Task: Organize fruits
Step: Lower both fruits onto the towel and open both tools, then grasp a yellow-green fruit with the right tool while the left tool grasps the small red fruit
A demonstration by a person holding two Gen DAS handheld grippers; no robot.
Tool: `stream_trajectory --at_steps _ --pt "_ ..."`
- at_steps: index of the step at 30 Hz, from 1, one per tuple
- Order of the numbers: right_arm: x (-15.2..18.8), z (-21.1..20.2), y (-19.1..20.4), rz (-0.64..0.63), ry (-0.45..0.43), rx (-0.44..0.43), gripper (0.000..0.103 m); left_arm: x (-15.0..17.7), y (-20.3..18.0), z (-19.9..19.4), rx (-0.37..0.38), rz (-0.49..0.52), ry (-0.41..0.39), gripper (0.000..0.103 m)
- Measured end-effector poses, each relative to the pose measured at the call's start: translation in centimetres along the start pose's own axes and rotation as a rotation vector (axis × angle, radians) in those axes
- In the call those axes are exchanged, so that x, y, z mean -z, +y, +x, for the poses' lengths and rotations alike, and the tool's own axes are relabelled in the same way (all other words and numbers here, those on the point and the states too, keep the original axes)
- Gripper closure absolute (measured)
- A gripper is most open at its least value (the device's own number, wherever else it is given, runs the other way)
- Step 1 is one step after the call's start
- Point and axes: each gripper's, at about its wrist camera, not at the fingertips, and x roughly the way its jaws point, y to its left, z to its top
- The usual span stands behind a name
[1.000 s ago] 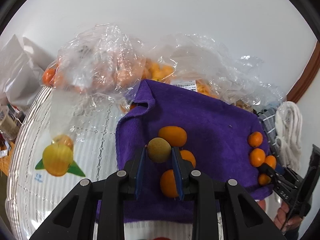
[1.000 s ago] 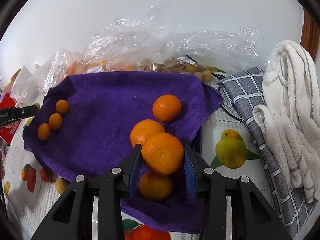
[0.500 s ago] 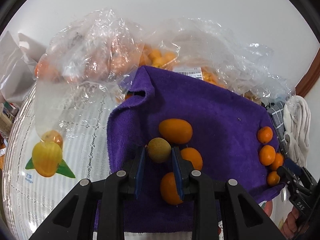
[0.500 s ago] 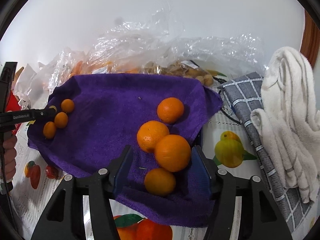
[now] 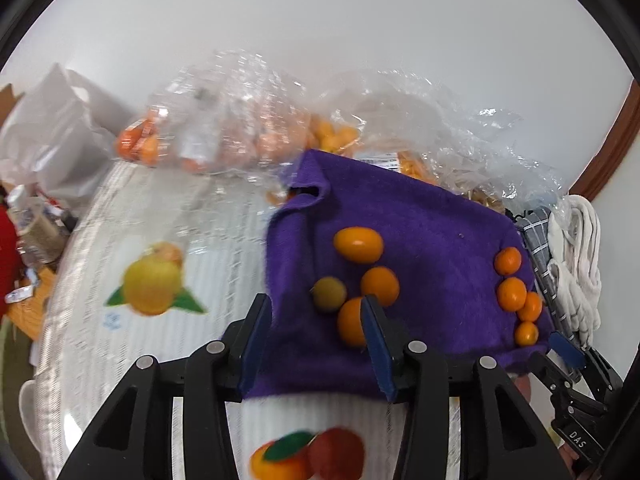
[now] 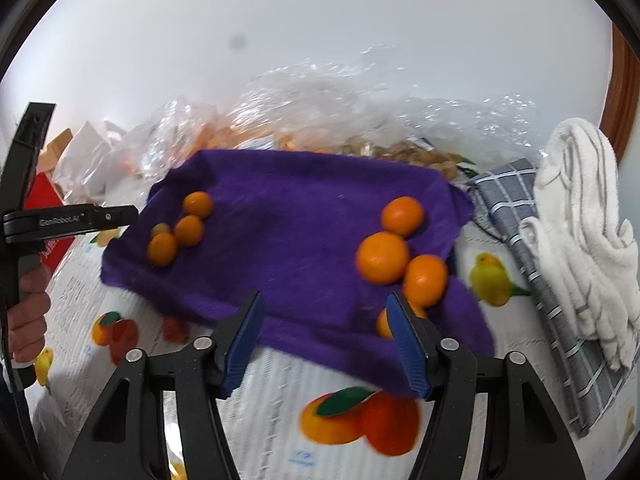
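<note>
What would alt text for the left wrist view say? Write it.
The open left gripper hovers empty over a purple towel holding a greenish-yellow fruit beside three kumquats, with four oranges near its far edge.

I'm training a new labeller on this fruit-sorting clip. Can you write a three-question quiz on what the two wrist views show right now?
1. True or false: the left gripper is holding the greenish fruit.
2. How many oranges lie in the group at the right side of the purple cloth in the right wrist view? A) two B) four C) six
3. Fill in: next to the grey checked towel lies a bundled ____ towel.

Key:
1. False. Its jaws have just been opening; the fruit lies on the cloth, clear of the pads.
2. B. One is partly hidden behind the right gripper, which is open and empty.
3. White.
</note>
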Motion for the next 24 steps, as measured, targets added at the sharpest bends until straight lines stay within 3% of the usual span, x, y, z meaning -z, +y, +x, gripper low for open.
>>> stream_trajectory --at_steps 4,17,22,24 --pt "1.1 0.3 2.2 -0.021 0.023 -0.033 0.052 1.4 1.1 -1.8 -0.04 0.006 -0.016 0.058" --pt "4.0 3.0 5.7 -0.009 0.074 -0.063 0.052 6.9 5.0 -3.6 -0.152 0.016 -0.01 0.057" --pt "3.6 4.2 5.9 0.008 0.071 -0.044 0.053 8.6 5.9 -3.2 -0.149 -0.008 0.004 0.057" --pt "3.4 4.6 5.9 0.011 0.07 -0.041 0.057 9.2 6.2 -3.2 -0.146 -0.024 0.003 0.057"
